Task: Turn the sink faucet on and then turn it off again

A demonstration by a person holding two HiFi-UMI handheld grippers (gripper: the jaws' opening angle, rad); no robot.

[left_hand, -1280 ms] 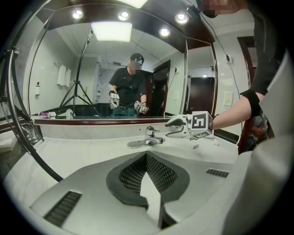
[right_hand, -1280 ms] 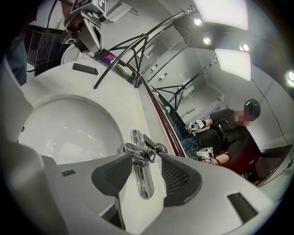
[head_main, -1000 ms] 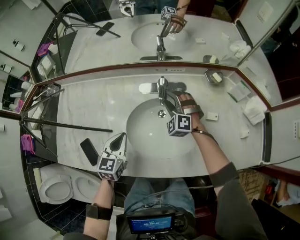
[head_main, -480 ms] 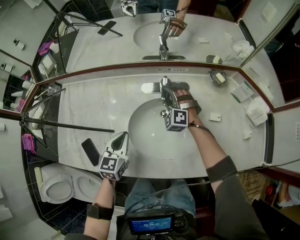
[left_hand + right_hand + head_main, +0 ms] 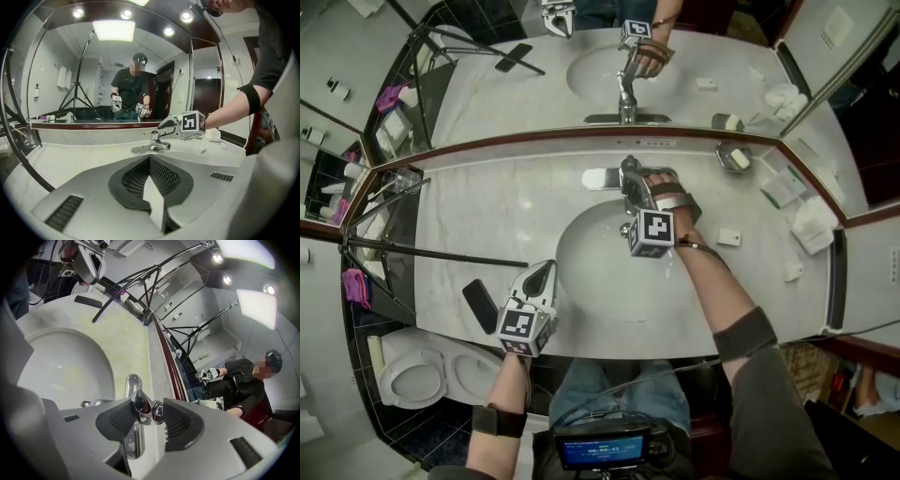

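Note:
The chrome faucet (image 5: 624,176) stands at the back of the white basin (image 5: 591,281). My right gripper (image 5: 631,190) reaches over the basin to its top. In the right gripper view the jaws have just been closing, and the faucet handle (image 5: 142,403) now fills the gap, with both pads touching its sides. No water shows at the spout. My left gripper (image 5: 542,274) hovers over the counter's front edge, left of the basin, shut and empty (image 5: 151,183). From there the faucet (image 5: 157,140) shows with the right gripper's cube beside it.
A black phone (image 5: 480,305) lies on the marble counter by my left gripper. A tripod leg (image 5: 431,251) crosses the counter's left side. A soap dish (image 5: 733,157), a small packet (image 5: 728,236) and folded towels (image 5: 814,225) sit on the right. The mirror rises right behind the faucet.
My right gripper has moved up and slightly left in the head view, onto the faucet's top, and its jaws have narrowed around the handle. The left gripper has stayed put.

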